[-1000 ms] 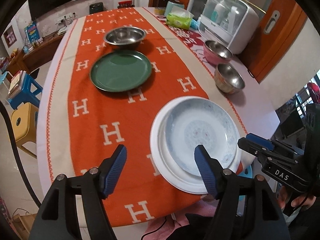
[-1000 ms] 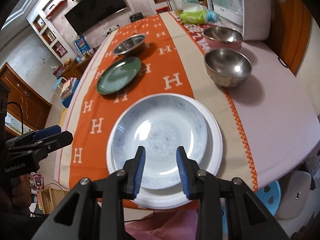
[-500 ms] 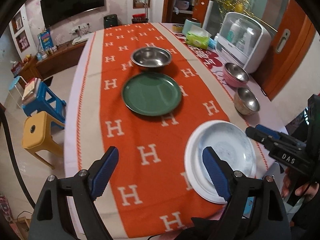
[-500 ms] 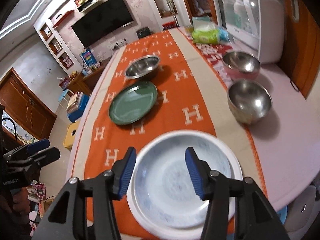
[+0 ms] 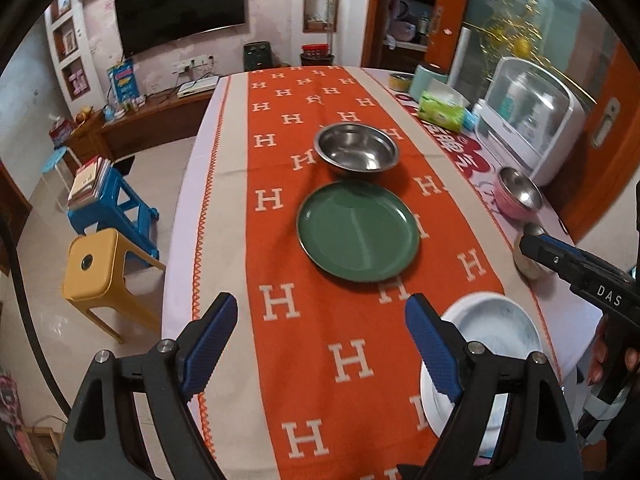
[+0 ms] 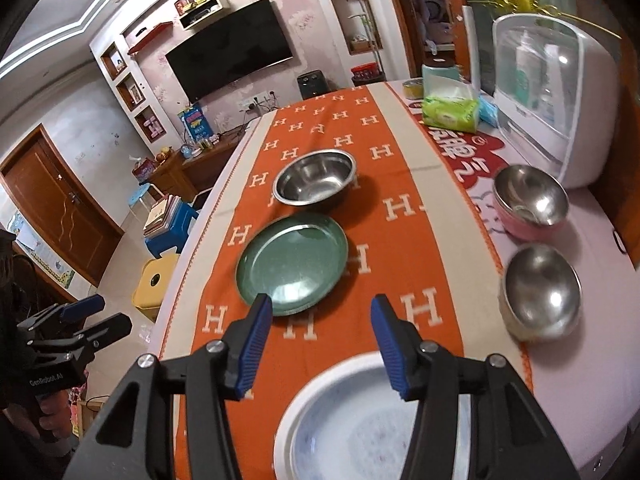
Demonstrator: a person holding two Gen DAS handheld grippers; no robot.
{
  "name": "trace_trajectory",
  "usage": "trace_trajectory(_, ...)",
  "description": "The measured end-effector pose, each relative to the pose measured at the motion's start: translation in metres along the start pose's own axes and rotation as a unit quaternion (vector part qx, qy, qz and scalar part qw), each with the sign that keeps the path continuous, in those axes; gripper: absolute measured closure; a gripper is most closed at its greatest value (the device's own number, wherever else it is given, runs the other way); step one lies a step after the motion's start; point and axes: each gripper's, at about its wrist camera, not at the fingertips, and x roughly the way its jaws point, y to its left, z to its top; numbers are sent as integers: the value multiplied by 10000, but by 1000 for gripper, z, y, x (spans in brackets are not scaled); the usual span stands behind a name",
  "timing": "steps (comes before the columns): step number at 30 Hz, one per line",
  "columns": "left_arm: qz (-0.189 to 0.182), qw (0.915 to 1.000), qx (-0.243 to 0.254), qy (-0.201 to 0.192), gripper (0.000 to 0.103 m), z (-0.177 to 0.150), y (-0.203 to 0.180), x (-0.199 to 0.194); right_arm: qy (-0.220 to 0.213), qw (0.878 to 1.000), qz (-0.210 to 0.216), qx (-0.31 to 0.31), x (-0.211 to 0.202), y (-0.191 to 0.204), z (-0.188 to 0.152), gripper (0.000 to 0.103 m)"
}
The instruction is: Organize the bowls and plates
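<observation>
Two stacked white plates (image 6: 360, 420), green plate (image 6: 292, 264) and steel bowls sit empty

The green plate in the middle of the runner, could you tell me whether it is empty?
Empty: the green plate shows only bare glaze and reflections in both views.

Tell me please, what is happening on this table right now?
A person holds two grippers above a table with an orange runner, sorting dishes. Both the left gripper and the right gripper are open and hold nothing; their jaws have just been opening. A pale blue plate sits stacked on a white plate at the near edge. The green plate, steel basin and two smaller bowls wait apart.
</observation>
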Motion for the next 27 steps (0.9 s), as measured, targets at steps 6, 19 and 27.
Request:
trace_trajectory(6, -70, 9988, -487, 67, 18, 16, 21, 30, -104, 9997, 49, -209, 28, 6, 17, 52)
trace_trajectory(19, -362, 9911, -1163, 542, 18, 39, 35, 121, 397, 9988, 281, 103, 106, -9, 23, 52)
trace_trajectory(27, -526, 9826, -1510, 946, 18, 41, 37, 176, 846, 9936, 596, 454, 147, -19, 13, 52)
